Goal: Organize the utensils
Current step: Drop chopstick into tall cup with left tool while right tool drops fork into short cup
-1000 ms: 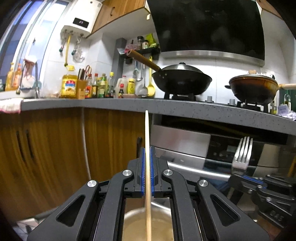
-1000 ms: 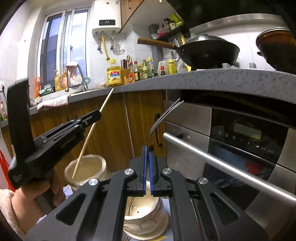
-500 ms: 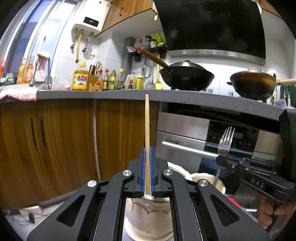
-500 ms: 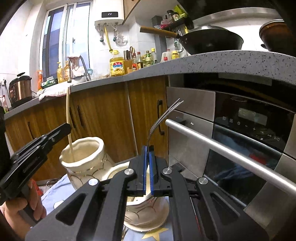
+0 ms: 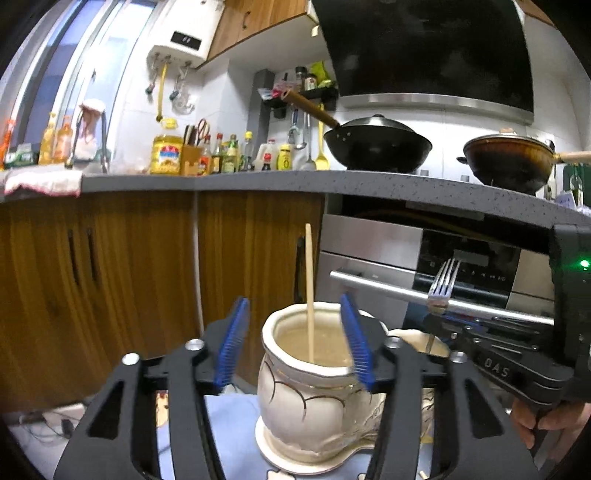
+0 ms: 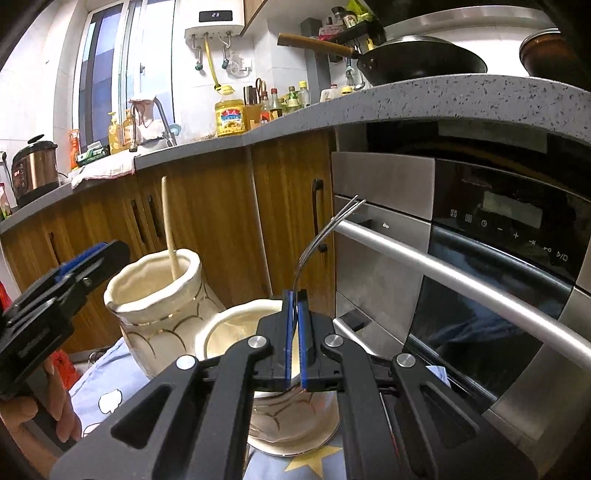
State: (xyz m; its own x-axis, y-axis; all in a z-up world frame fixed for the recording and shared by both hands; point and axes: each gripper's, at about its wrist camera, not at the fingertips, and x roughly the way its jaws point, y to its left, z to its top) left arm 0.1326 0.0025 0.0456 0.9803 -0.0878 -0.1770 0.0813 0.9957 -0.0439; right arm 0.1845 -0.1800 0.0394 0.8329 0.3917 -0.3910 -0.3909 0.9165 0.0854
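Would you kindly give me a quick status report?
Left gripper opening, chopstick standing free in its jar. Right gripper shut on fork above second jar. Nothing in the way.

A glossy glazed ceramic jar [image 5: 314,398] and a matt wooden chopstick [image 5: 308,291] are seen. The fork [image 6: 325,236] is of shiny metal

We are in a home kitchen. Grey speckled worktop [image 5: 258,181] over wooden cabinets [image 5: 129,280]; built-in oven [image 6: 480,258] beneath it. Two woks [image 5: 376,147] on the hob, black hood [image 5: 424,48] above. Oil bottle [image 5: 166,155] and sauces along the wall; water heater [image 6: 214,18] beside the window [image 6: 110,66].
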